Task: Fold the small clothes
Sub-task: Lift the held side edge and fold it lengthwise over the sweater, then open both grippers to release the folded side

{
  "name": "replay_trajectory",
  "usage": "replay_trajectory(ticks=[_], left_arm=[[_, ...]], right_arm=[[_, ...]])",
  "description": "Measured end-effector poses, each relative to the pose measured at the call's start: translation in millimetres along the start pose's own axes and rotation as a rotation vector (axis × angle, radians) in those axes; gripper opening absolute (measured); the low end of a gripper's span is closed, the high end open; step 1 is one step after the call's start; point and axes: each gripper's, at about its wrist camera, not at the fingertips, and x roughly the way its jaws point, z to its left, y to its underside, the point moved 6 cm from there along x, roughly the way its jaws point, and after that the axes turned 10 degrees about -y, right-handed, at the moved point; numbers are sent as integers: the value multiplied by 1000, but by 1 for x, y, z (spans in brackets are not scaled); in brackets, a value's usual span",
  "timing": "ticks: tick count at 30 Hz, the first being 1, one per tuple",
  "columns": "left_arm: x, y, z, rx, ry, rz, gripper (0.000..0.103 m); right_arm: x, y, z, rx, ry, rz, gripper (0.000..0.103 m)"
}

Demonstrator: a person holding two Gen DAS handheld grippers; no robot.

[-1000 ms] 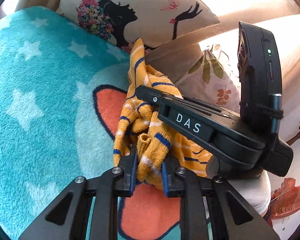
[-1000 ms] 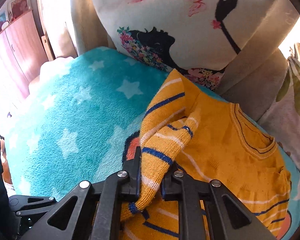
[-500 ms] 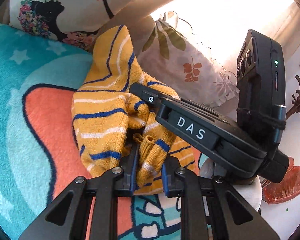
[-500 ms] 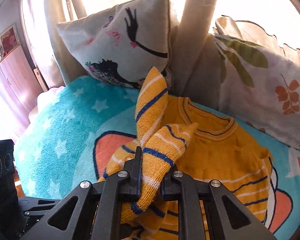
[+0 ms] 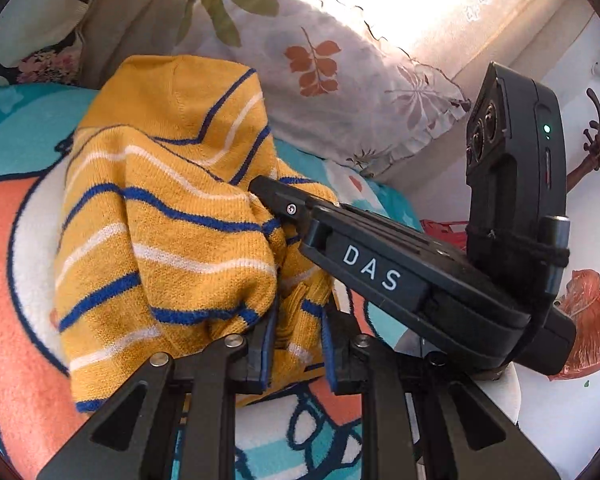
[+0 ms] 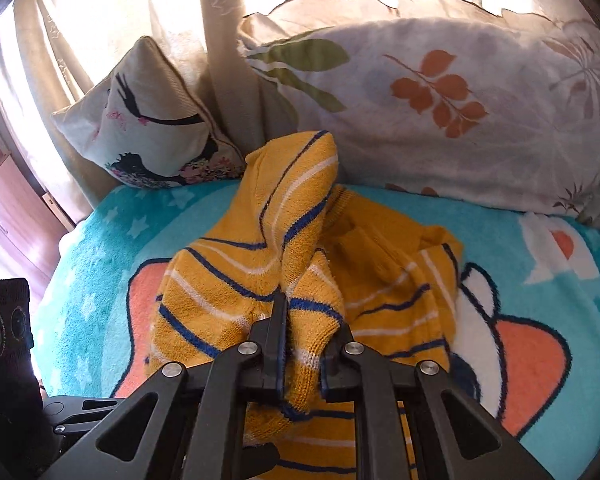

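A small mustard-yellow knit sweater (image 5: 168, 216) with blue and white stripes lies partly lifted over a teal fleece blanket (image 6: 112, 232) with an orange fish print. My left gripper (image 5: 296, 344) is shut on a striped cuff of the sweater. In the left wrist view the right gripper (image 5: 268, 192) reaches in from the right, its tip buried in the knit. In the right wrist view my right gripper (image 6: 304, 356) is shut on a bunched striped fold of the sweater (image 6: 260, 264), and the sweater body spreads to the right behind it.
A leaf-print pillow (image 6: 440, 100) and a cushion with a black silhouette print (image 6: 148, 128) lean against beige curtains (image 6: 220, 40) at the back. A wooden cabinet (image 6: 4, 208) stands at the far left. An orange plastic bag (image 5: 588, 320) lies off the bed's right side.
Both grippers have swung rightward across the blanket, carrying the striped part of the sweater over its body. The leaf pillow has come into view and the silhouette cushion has slid left.
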Motion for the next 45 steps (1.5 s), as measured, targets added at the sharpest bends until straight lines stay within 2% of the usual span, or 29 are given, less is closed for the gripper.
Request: replay_trajectory(ticks=[9, 12, 14, 16, 19, 23, 25, 27, 29, 30, 32, 34, 37, 39, 41, 43, 45], left_arm=[[35, 10, -45, 67, 47, 64, 19], [29, 17, -47, 79, 74, 89, 20], [23, 22, -49, 76, 122, 119, 22], [12, 31, -47, 81, 145, 146, 28], [-4, 41, -36, 119, 94, 140, 44], [-30, 41, -6, 130, -8, 52, 48], [-38, 35, 13, 119, -73, -3, 51], [-35, 31, 26, 90, -81, 2, 51], [-35, 30, 33, 79, -78, 2, 51], [-37, 31, 34, 82, -68, 1, 51], [-40, 32, 36, 89, -60, -3, 51], [-43, 32, 37, 96, -62, -5, 51], [-46, 34, 38, 105, -72, -5, 51], [-49, 35, 36, 129, -95, -19, 51], [-58, 38, 41, 166, -149, -52, 52], [-62, 40, 49, 200, -232, -93, 61], [-61, 40, 53, 233, -282, -118, 62]], right_arm=[[-26, 17, -63, 127, 15, -17, 12], [-24, 24, -77, 153, 10, -16, 11], [-20, 26, -84, 165, 0, -17, 11], [-18, 29, -91, 182, -7, -20, 11], [-14, 35, -103, 213, -33, -25, 11], [-15, 49, -120, 247, -31, -48, 17], [-20, 56, -132, 245, 46, -40, 20], [-28, 63, -142, 279, 48, -48, 20], [-48, 67, -151, 262, 144, -90, 26], [-62, 66, -148, 255, 140, -131, 26], [-87, 65, -137, 263, 65, -204, 27], [-104, 62, -115, 247, -31, -256, 40], [-102, 58, -72, 171, -155, -250, 56], [-91, 60, -48, 137, -210, -222, 59], [-77, 64, -33, 97, -197, -195, 59], [-62, 68, -29, 64, -143, -165, 59], [-51, 74, -29, 69, -140, -143, 59]])
